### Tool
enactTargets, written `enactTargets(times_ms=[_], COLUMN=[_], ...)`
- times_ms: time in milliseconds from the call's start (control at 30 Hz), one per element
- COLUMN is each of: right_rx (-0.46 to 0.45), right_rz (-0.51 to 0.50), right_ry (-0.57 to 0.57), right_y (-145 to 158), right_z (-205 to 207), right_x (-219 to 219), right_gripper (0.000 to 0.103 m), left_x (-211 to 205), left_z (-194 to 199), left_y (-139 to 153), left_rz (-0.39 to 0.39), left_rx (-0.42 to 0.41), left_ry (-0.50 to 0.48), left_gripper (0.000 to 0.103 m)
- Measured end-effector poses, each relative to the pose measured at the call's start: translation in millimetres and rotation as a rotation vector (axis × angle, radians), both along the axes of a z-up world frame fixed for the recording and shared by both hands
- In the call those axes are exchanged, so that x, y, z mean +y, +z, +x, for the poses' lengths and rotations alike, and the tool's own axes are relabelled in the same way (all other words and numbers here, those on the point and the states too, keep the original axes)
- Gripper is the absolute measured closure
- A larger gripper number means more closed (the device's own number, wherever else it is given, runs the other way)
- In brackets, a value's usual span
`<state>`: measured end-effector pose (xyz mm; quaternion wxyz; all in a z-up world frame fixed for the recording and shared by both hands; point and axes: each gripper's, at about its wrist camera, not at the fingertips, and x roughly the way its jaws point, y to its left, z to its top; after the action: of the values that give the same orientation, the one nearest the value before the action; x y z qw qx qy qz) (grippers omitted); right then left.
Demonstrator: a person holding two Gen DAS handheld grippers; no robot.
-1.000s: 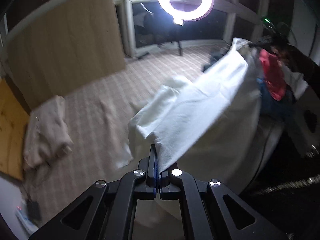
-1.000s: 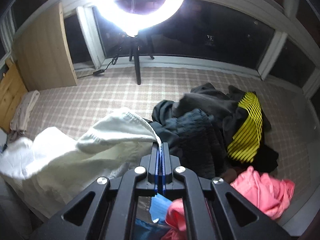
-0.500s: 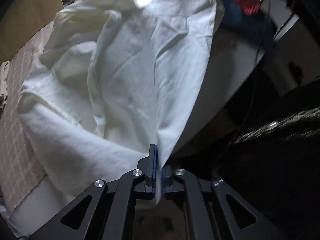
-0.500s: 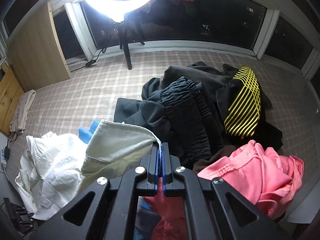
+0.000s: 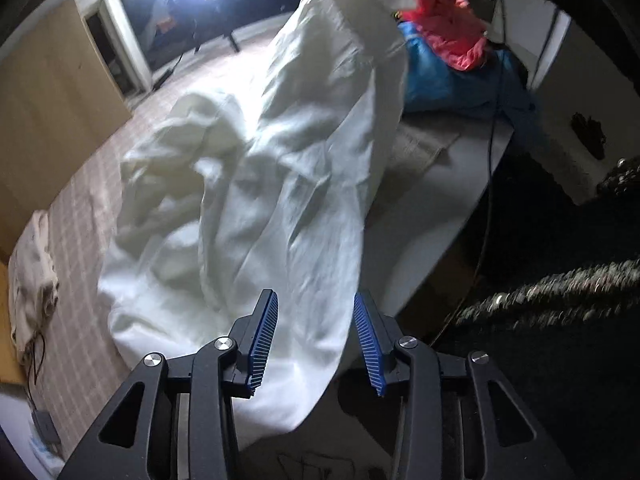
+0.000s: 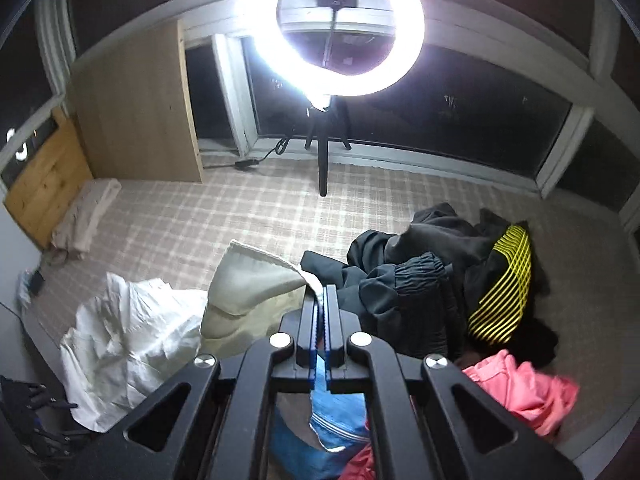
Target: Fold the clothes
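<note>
A large white garment (image 5: 256, 184) lies crumpled on the checked surface, one end lifted toward the upper right. My left gripper (image 5: 316, 340) is open, its blue pads either side of the garment's near hem, not pinching it. My right gripper (image 6: 321, 300) is shut on the white garment's band edge (image 6: 256, 280) and holds it up. The rest of the garment (image 6: 120, 344) hangs down to the left in the right wrist view.
A pile of dark clothes with a yellow-striped piece (image 6: 500, 284) lies to the right. A pink garment (image 6: 528, 392) and a blue one (image 6: 336, 412) lie near. A ring light on a tripod (image 6: 340, 28) stands behind. A beige cloth (image 5: 28, 280) lies far left.
My left gripper has opened and let go of the white garment's hem. My right gripper still holds its edge and has tilted up toward the ring light.
</note>
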<state>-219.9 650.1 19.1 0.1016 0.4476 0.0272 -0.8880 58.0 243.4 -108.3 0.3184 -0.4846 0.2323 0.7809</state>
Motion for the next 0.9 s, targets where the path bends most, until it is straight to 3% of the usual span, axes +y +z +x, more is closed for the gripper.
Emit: enactTargets(times_ms=[100,167,333,433,600,633,667,733,900], right_rx=[-0.022,-0.002,0.051,0.089,0.122,0.129,0.136,0.147,0.198], right_rz=[-0.088,-0.076,-0.019,0.019,0.06,0.061,0.061,0.059,0.046], right_ry=[0.006,0.021,0.083,0.128,0.174,0.18,0.183,0.184,0.16], right_y=[9,21,59,84,107,110,114,120,133], right_z=[-4,-7,-12,-9,-6,-5,-5,-5,-5], right_x=[0,-9,-46,-69,-93,-96,-98,-100,-95], right_gripper=[0.101,0.101,0.101,0.101,0.101,0.101,0.101,0.101,0.101], left_x=[11,29,78,90,91,89,86,77,22], left_z=[-9,-16,-19,-24,-30,-33,-36,-42,-48], left_y=[-2,-8,-38,-42,-41,-42,-42,-39,15], left_rz=[0.068,0.123,0.102,0.089,0.132,0.146,0.168,0.206,0.255], left_rx=[0.008,0.035,0.11,0.182,0.233,0.224,0.211,0.174,0.254], left_ry=[0.016,-0.005,-0.052,0.003,0.065,0.072,0.083,0.11,0.176], left_gripper=[0.065,0.063,0.059,0.06,0.06,0.065,0.081,0.101,0.102])
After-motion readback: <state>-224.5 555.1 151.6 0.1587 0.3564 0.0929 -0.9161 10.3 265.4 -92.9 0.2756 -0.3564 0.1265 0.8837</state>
